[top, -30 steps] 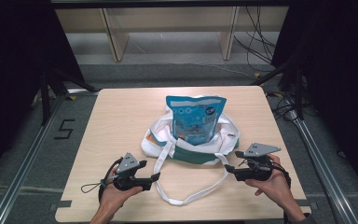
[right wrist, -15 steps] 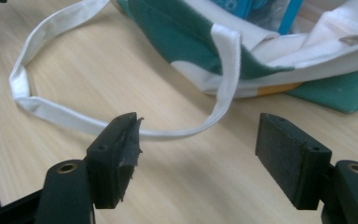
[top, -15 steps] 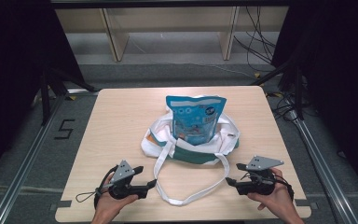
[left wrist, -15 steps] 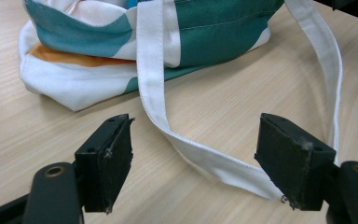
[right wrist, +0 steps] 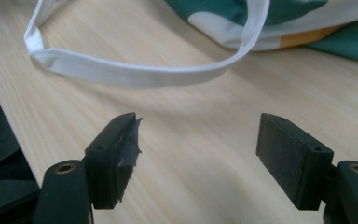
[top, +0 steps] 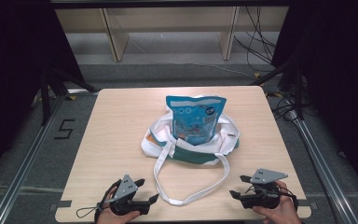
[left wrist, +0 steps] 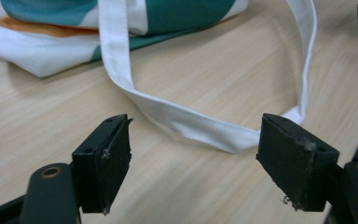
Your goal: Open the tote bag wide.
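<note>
A white and green tote bag [top: 191, 142] is lying near the middle of the wooden surface [top: 116, 121], with a blue snack pouch [top: 193, 119] standing in its mouth, its top half sticking out above the cloth; one long white strap [top: 191, 182] is looping out from the bag toward the person's edge of the surface. The left gripper [top: 147, 190] is resting low at the near left, just beside the strap's loop, its fingers [left wrist: 103, 163] standing wide apart with bare wood between them and the strap lying just beyond their tips; the right gripper [top: 239, 186] is sitting at the near right, its fingers [right wrist: 114, 154] likewise spread and holding nothing, the strap well ahead of them. Judging from this layout, the pouch is already seated in the bag and the packing is looking largely done; what is remaining, if anything, is taking up the strap or closing the bag, and neither step is yet under way.
</note>
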`<action>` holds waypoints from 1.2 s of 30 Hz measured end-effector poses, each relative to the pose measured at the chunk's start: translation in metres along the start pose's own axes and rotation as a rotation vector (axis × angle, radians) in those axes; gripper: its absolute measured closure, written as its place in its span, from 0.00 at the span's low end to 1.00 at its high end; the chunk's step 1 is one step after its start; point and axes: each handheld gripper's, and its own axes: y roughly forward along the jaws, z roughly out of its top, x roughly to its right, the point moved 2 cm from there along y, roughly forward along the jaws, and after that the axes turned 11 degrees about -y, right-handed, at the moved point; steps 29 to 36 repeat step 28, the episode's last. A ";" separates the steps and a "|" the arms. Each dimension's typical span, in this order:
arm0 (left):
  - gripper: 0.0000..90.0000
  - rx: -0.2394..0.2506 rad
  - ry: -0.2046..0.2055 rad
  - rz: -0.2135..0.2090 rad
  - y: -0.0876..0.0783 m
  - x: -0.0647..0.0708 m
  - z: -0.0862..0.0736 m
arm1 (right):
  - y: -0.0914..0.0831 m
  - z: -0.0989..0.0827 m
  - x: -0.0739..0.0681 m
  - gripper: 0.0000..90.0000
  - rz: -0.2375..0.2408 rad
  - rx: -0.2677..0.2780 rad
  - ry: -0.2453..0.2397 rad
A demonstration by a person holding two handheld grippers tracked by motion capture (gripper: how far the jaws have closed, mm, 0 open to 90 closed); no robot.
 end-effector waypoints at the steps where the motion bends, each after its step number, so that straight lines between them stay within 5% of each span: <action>1: 0.28 0.000 0.000 0.000 0.000 0.000 0.000 | 0.000 0.000 0.000 0.34 0.000 0.000 0.000; 2: 0.28 -0.025 0.022 0.012 -0.002 0.002 -0.003 | 0.000 -0.004 -0.003 0.34 0.006 -0.009 -0.004; 7: 0.26 -0.007 0.001 -0.009 0.000 0.007 -0.004 | -0.001 -0.007 -0.004 0.34 0.002 -0.005 -0.018; 8: 0.25 -0.020 0.051 -0.004 0.000 0.004 -0.003 | -0.001 -0.007 -0.005 0.34 0.005 -0.009 -0.011; 10: 0.25 -0.018 0.021 0.000 0.000 0.005 -0.003 | -0.001 -0.007 -0.004 0.34 0.003 -0.012 -0.010; 15: 0.25 -0.011 0.017 0.002 0.001 0.004 -0.002 | 0.000 -0.006 -0.005 0.34 0.019 -0.015 -0.026; 16: 0.25 -0.034 0.065 0.013 0.000 0.001 -0.001 | 0.000 -0.006 -0.007 0.34 0.009 -0.014 -0.010; 20: 0.25 -0.022 0.030 0.000 0.003 0.005 -0.003 | 0.000 -0.006 -0.004 0.34 0.006 -0.014 -0.033; 25: 0.25 -0.042 0.053 0.020 0.000 0.002 -0.002 | 0.000 -0.006 -0.004 0.34 0.003 -0.012 -0.031; 36: 0.25 -0.035 0.033 0.015 0.001 0.003 -0.002 | 0.000 -0.006 -0.004 0.34 0.005 -0.012 -0.032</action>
